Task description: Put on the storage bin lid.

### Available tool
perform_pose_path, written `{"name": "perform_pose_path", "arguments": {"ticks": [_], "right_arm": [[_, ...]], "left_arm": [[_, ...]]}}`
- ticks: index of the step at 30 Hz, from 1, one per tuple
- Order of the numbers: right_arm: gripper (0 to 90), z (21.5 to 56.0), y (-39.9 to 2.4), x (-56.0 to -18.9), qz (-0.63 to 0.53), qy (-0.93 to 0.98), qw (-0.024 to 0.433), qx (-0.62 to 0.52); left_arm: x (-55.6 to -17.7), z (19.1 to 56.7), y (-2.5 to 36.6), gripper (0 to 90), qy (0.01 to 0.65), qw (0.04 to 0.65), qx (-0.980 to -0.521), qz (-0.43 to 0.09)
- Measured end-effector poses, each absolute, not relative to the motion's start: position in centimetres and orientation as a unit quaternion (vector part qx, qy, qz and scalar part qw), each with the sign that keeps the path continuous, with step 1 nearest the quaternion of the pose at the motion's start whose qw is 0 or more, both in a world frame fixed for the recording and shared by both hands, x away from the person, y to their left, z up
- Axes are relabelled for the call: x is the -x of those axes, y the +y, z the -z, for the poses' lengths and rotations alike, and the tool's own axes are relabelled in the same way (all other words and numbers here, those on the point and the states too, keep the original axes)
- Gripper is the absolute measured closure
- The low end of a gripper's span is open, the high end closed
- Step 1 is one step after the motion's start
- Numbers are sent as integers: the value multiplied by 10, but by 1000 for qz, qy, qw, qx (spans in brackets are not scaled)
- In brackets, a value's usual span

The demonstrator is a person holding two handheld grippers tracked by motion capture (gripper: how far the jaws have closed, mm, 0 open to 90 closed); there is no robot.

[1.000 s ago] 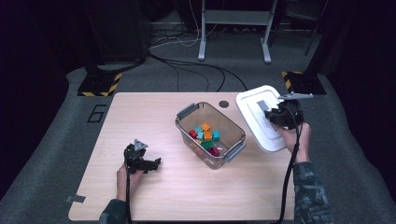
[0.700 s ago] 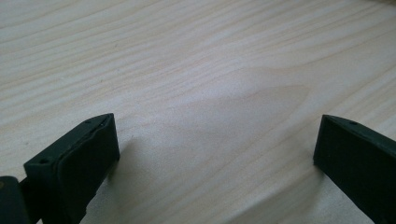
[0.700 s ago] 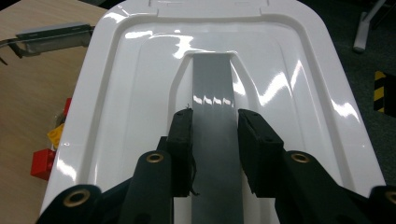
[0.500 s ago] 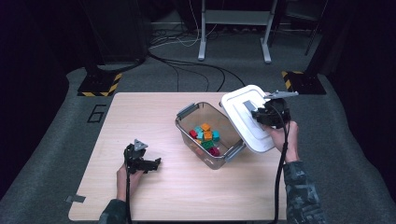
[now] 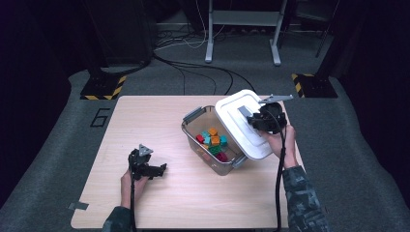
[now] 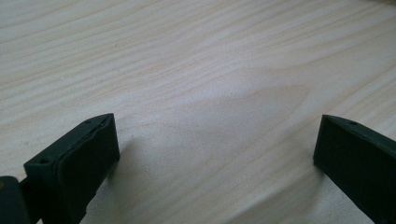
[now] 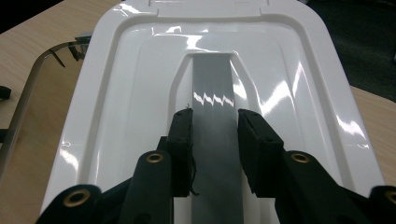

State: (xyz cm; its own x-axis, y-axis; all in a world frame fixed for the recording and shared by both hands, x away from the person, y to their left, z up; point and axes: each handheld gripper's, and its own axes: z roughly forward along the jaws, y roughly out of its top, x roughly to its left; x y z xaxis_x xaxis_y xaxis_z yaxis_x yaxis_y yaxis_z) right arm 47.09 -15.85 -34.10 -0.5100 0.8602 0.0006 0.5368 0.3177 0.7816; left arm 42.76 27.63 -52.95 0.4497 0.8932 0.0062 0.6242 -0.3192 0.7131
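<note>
Right gripper (image 5: 256, 121) clamped on grey handle (image 7: 214, 116) of white lid (image 5: 241, 123), lid tilted over right end of clear bin (image 5: 193, 118); left gripper (image 5: 159, 169) jaws apart, resting on table (image 5: 145, 116), nothing between

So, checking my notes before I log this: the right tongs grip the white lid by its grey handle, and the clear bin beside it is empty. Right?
Not quite. The right tongs do grip the white lid by its grey handle, but the clear bin holds coloured blocks, as the high view shows.
</note>
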Motion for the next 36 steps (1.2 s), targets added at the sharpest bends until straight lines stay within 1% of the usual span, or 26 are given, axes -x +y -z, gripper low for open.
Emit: {"name": "perform_pose_path", "arguments": {"ticks": [15, 24, 36], "right_arm": [[667, 346, -122, -476, -374, 802, 199, -421], [667, 354, -94, -479, -374, 814, 181, -406], [667, 361, -70, -482, -371, 823, 165, -397]], "left_arm": [[-428, 529, 276, 0, 483, 328, -786, -205], [-428, 529, 277, 0, 480, 325, -789, -204], [-428, 529, 277, 0, 479, 325, -789, -204]]}}
